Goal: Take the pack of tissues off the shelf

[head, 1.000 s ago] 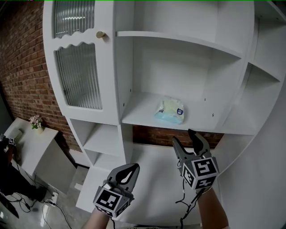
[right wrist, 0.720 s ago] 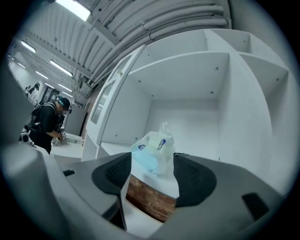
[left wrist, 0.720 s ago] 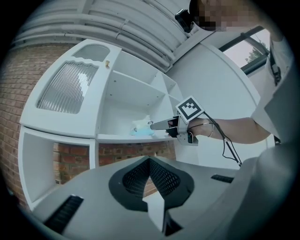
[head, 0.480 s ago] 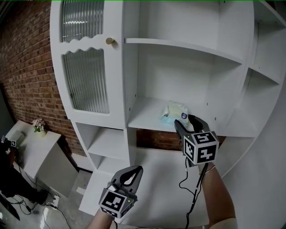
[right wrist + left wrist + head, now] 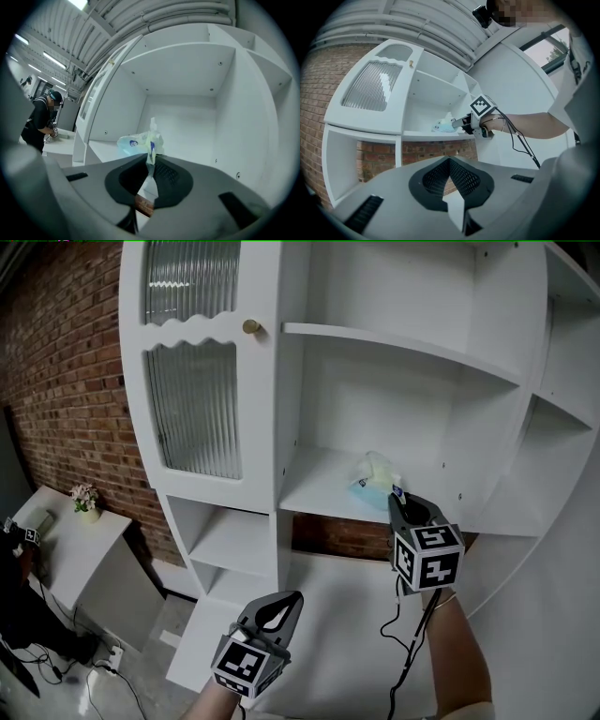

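Observation:
The pack of tissues (image 5: 372,480), pale blue and white, lies on the middle shelf (image 5: 319,491) of a white cabinet. My right gripper (image 5: 399,499) reaches to the shelf's front edge. Its jaws are closing, and they pinch the near end of the pack (image 5: 137,140), which stands up crumpled above the tips of the right gripper (image 5: 151,161). The left gripper view shows the same pack (image 5: 444,125) from below. My left gripper (image 5: 281,604) hangs low in front of the cabinet, jaws together on nothing, with the left gripper (image 5: 450,162) pointing up at the shelf.
A ribbed glass door (image 5: 192,409) with a brass knob (image 5: 251,327) closes the cabinet's left side. Open cubbies (image 5: 225,535) sit below. A brick wall (image 5: 66,381) and a low white table with a flower pot (image 5: 84,500) are at left. A person (image 5: 43,119) stands far left.
My right gripper rose and went forward to the shelf, then closed its open jaws on the pack's near end. The left gripper stayed low and shut.

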Available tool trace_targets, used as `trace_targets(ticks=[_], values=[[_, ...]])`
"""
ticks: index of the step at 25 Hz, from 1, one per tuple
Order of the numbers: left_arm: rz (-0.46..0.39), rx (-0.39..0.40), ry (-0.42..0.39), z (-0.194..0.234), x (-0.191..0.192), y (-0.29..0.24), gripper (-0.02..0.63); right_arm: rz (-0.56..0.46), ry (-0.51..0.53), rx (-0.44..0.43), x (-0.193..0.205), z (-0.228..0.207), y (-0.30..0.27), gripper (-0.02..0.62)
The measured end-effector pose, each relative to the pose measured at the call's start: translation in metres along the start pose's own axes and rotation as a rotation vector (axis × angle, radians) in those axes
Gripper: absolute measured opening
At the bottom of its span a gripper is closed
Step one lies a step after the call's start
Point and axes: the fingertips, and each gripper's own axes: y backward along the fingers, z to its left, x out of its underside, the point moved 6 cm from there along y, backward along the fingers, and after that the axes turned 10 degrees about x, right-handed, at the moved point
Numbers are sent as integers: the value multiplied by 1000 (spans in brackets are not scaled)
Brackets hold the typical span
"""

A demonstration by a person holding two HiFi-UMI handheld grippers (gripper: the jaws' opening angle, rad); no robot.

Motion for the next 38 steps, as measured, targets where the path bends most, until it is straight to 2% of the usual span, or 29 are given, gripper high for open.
trace_targets(ticks=[7,12,22,27,33,38], values=[[-15,2,2,2,3,1,14,-105,34,20,-2,8,36,20],[-16,-10,8,5,3,4,14,-149,-9,-13,13,13,75,20],[-4,14,38,-2,13,-3,14,-62,-84,-87,112,45,120,20],[6,40,61,-11,23,-9,14,-33,-128,-90,158,55,133,18],[33,57,72,-17,36,-11,14,-14,-185,-105,184,67,151,18],[47,56,85,-20,43,-11,14,-24,-204,-111,181,72,156,18]])
